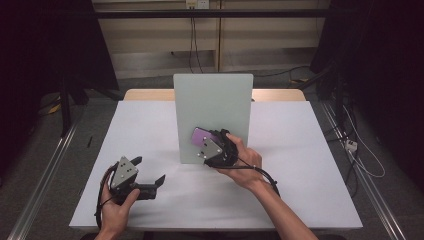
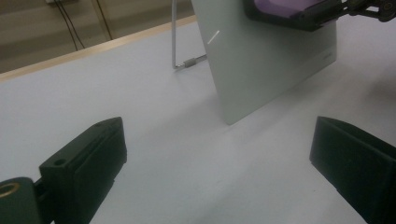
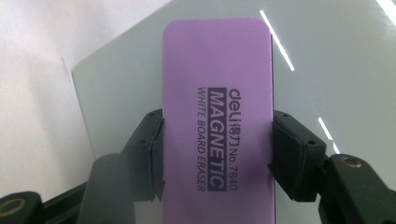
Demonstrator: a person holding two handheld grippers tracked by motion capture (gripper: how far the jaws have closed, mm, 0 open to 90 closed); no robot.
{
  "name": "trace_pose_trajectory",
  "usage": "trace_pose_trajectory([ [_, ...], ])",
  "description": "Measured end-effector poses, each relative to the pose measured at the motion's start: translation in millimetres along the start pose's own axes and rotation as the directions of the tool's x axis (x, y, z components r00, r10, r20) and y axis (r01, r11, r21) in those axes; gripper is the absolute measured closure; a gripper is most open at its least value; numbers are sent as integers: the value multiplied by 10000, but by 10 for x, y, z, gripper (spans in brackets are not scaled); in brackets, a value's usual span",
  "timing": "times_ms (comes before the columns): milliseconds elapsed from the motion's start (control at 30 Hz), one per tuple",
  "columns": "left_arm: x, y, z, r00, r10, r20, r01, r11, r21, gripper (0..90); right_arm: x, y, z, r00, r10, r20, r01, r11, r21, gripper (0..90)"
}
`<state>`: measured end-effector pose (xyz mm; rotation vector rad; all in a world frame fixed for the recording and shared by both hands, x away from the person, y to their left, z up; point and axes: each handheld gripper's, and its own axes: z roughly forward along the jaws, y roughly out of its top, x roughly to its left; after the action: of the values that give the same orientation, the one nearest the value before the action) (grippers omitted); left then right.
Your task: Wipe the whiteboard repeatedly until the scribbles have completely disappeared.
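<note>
Left tongs (image 1: 150, 184) spread, empty | right tongs (image 3: 217, 144) pinching 1 purple eraser (image 3: 218, 107) | 1 whiteboard (image 1: 212, 107)

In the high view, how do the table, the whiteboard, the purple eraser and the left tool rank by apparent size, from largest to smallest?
1. Table, clearly the largest.
2. Whiteboard, standing upright on it.
3. Left tool.
4. Eraser, held by the right tool and partly hidden by it, so the last two places are unsure; the left tool also lies nearer the camera.
</note>
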<state>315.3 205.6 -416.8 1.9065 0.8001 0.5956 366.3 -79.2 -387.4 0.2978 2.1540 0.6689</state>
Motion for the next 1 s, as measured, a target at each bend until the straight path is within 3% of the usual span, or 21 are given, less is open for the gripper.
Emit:
trace_pose_trajectory([
  [167, 3, -2, 0, 10000, -10, 22, 10, 10000, -7, 38, 142, 57, 78, 9999, 73, 120, -72, 9999, -128, 421],
  [233, 4, -3, 1, 10000, -5, 14, 5, 10000, -7, 37, 221, 71, 112, 9988, -410, 263, 411, 9992, -22, 422],
  [300, 3, -4, 5, 10000, -15, 13, 15, 10000, 5, 37, 295, 84, 151, 9983, -577, 8, 576, 9983, 35, 422],
  [400, -7, -2, 7, 10000, -10, 7, 10, 10000, 5, 38, 416, 95, 196, 9992, -405, 24, 405, 9992, 50, 422],
  [467, -8, -3, 14, 10000, -39, 17, 39, 10000, 5, 37, 472, 95, 220, 9975, -705, 2, 705, 9975, 91, 422],
  [533, -9, -2, 16, 10000, -34, 20, 34, 10000, 8, 38, 524, 94, 246, 9963, -794, -337, 801, 9966, 170, 422],
  [633, -6, -4, 7, 10000, -25, 15, 25, 10000, 4, 38, 601, 81, 272, 9955, -809, -494, 823, 9963, 264, 422],
  [1000, 4, -5, -5, 10000, -40, 25, 40, 10000, -4, 37, 577, 58, 268, 9947, -761, -698, 772, 9969, 144, 422],
])
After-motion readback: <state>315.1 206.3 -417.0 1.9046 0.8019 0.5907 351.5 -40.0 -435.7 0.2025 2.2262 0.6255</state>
